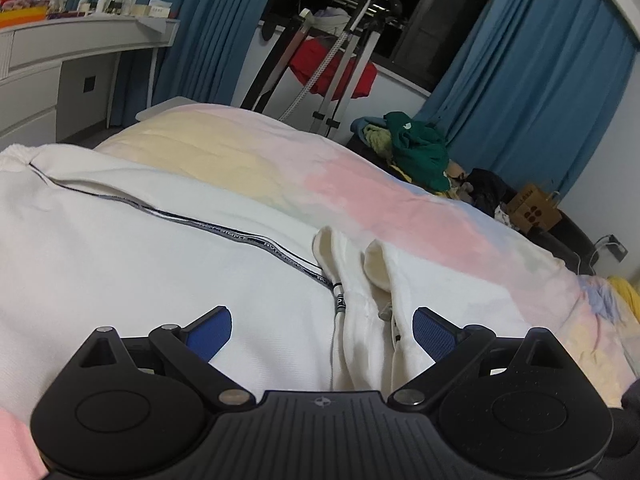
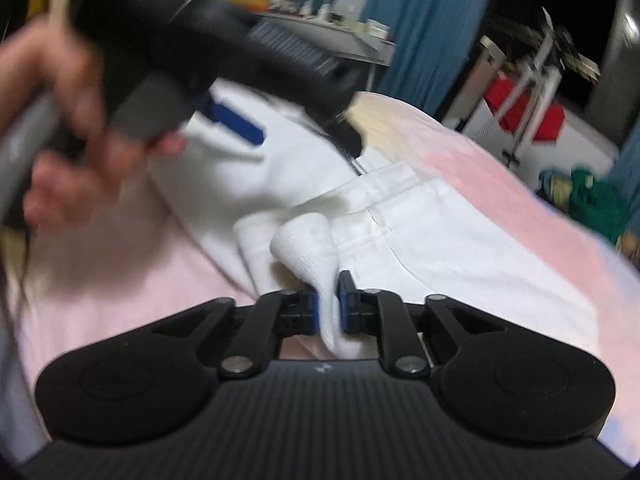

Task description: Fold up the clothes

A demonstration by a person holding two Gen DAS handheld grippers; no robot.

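A white zip-up garment [image 1: 140, 248] lies spread on a pastel pink and yellow bedspread [image 1: 360, 184]; its dark zipper line [image 1: 224, 232] runs diagonally. In the left wrist view my left gripper [image 1: 322, 332] stands open low over the garment, and folds of white cloth with the zipper end lie between its blue pads [image 1: 434, 334] without being pinched. In the right wrist view my right gripper [image 2: 329, 304] is shut on a bunched fold of the white garment [image 2: 420, 232]. Higher up on the left, a hand [image 2: 60, 160] holds the left gripper, blurred, with one blue pad [image 2: 236, 120] over the cloth.
A white dresser [image 1: 60, 64] with bottles stands at the back left. Blue curtains [image 1: 520, 80] frame a dark window. A drying rack [image 1: 344, 64] with a red cloth stands behind the bed. A pile of green clothes [image 1: 416, 144] and a cardboard box [image 1: 532, 208] lie at the right.
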